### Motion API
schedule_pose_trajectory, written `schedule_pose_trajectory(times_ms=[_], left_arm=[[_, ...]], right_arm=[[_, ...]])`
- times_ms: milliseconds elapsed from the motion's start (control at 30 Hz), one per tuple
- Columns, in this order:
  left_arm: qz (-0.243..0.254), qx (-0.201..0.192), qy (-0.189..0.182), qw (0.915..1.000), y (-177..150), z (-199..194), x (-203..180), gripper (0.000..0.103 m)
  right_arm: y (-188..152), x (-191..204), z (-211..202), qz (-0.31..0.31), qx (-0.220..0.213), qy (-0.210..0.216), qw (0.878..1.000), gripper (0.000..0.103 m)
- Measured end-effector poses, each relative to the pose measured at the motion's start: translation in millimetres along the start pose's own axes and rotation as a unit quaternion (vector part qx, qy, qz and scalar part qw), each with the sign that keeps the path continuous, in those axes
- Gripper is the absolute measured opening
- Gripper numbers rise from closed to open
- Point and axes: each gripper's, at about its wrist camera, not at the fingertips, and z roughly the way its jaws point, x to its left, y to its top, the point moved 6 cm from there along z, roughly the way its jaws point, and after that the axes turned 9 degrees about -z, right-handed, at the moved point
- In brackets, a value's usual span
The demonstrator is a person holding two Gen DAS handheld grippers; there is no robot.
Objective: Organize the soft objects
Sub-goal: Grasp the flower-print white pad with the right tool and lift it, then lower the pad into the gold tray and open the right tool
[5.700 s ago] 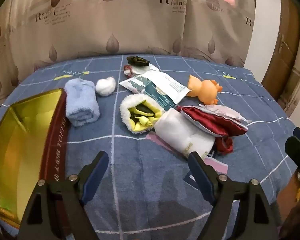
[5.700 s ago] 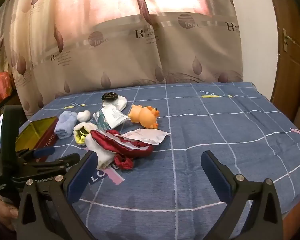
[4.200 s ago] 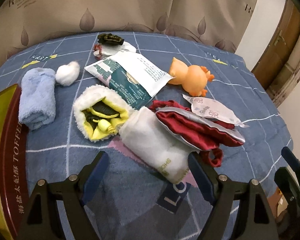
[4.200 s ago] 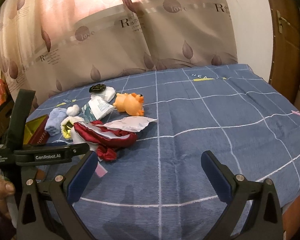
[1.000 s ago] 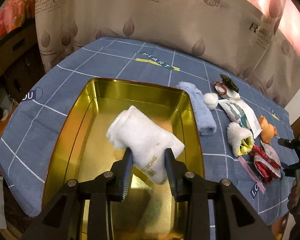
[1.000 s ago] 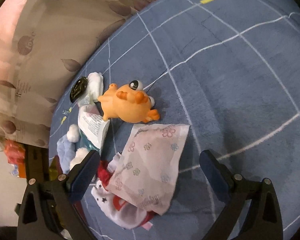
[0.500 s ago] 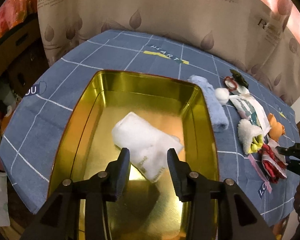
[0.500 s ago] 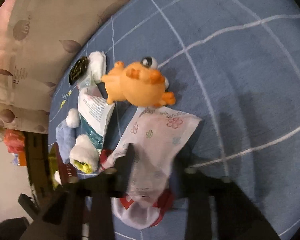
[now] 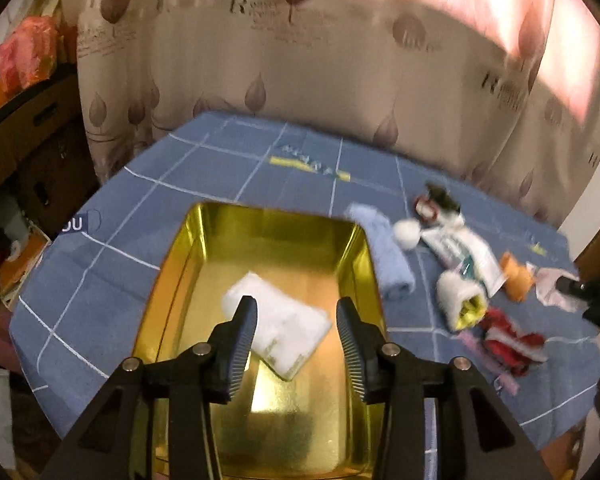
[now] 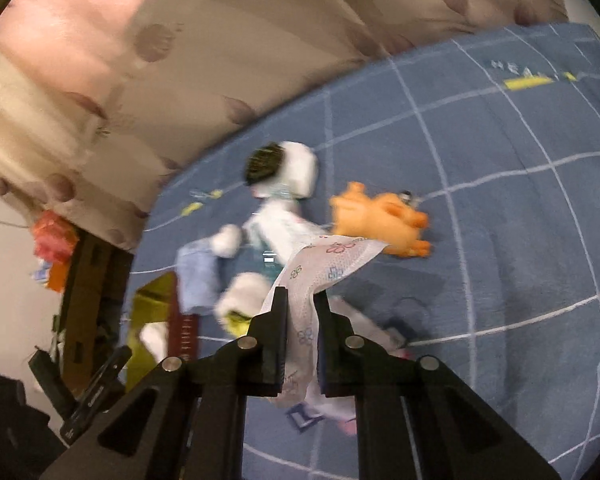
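Jaws on the right gripper (image 10: 302,300) pinch the floral packet (image 10: 324,266), lifted beside the orange toy (image 10: 380,220); left gripper (image 9: 296,320) gapes empty over the white towel (image 9: 278,326) in the gold tin (image 9: 364,264). Next, probably carry the packet to that tin.

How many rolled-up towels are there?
2. The white towel lies inside the gold tin, below the open left gripper. The blue towel lies on the bedspread just right of the tin. Others could be hidden.

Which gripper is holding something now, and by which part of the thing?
The right gripper pinches the floral white packet across its middle. The left gripper holds nothing; the white towel lies in the gold tin.
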Motion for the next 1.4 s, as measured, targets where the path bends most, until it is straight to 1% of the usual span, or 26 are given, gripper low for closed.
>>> schedule_pose_trajectory(times_ms=[67, 167, 233, 333, 433, 500, 600, 667, 733, 833, 933, 1033, 1133, 1300, 1367, 1400], left_arm=[[-0.009, -0.010, -0.008, 0.9999, 5.4, -9.0, 2.8, 0.042], [-0.021, -0.008, 0.008, 0.9997, 8.2, -17.2, 10.9, 0.042], [-0.027, -0.005, 0.032, 0.9991, 6.6, -23.5, 18.0, 0.042], [-0.032, -0.013, 0.065, 0.9973, -2.9, -37.5, 30.7, 0.043], [-0.036, -0.023, 0.090, 0.9950, -18.9, -53.1, 44.8, 0.047], [-0.043, -0.029, 0.092, 0.9944, -24.6, -59.0, 52.1, 0.047], [-0.062, -0.047, 0.094, 0.9925, -20.5, -64.9, 61.7, 0.047], [-0.067, -0.065, 0.103, 0.9904, -17.0, -69.3, 67.9, 0.047], [-0.071, -0.074, 0.111, 0.9885, -16.2, -70.7, 73.9, 0.047], [-0.077, -0.086, 0.120, 0.9861, -15.5, -69.9, 80.7, 0.047], [-0.082, -0.084, 0.123, 0.9855, -15.5, -66.6, 86.4, 0.047], [-0.077, -0.086, 0.131, 0.9846, -14.1, -64.8, 88.4, 0.047], [-0.080, -0.081, 0.124, 0.9857, -14.2, -61.7, 89.5, 0.047], [-0.082, -0.072, 0.125, 0.9861, -15.0, -58.1, 91.4, 0.047], [-0.083, -0.071, 0.127, 0.9858, -14.7, -57.2, 92.9, 0.047], [-0.084, -0.070, 0.128, 0.9857, -14.7, -56.9, 93.7, 0.047]], right_arm=[[0.9, 17.4, -4.1, -0.007, -0.001, 0.022, 1.000, 0.012], [1.2, 50.8, -2.8, -0.027, 0.001, 0.051, 0.998, 0.012], [3.0, 80.2, 3.4, -0.043, 0.009, 0.077, 0.996, 0.012], [3.6, 123.4, 18.6, -0.077, 0.024, 0.097, 0.992, 0.012], [-0.2, 173.3, 50.0, -0.114, 0.051, 0.115, 0.985, 0.012], [-5.8, 198.4, 72.9, -0.130, 0.068, 0.121, 0.982, 0.012], [-12.1, 226.3, 109.5, -0.137, 0.091, 0.130, 0.978, 0.012], [-14.5, 243.4, 136.6, -0.137, 0.109, 0.135, 0.975, 0.012], [-18.1, 258.4, 166.0, -0.133, 0.131, 0.136, 0.973, 0.012], [-28.0, 272.0, 199.2, -0.128, 0.154, 0.129, 0.971, 0.012], [-37.0, 276.5, 220.1, -0.122, 0.169, 0.124, 0.970, 0.012], [-43.5, 276.6, 237.5, -0.128, 0.178, 0.101, 0.970, 0.012], [-45.3, 274.1, 245.7, -0.133, 0.180, 0.085, 0.971, 0.012], [-48.9, 278.5, 251.6, -0.156, 0.177, 0.067, 0.969, 0.015], [-48.8, 279.8, 249.8, -0.167, 0.177, 0.059, 0.968, 0.021], [-48.2, 281.6, 249.3, -0.172, 0.175, 0.053, 0.968, 0.033]])
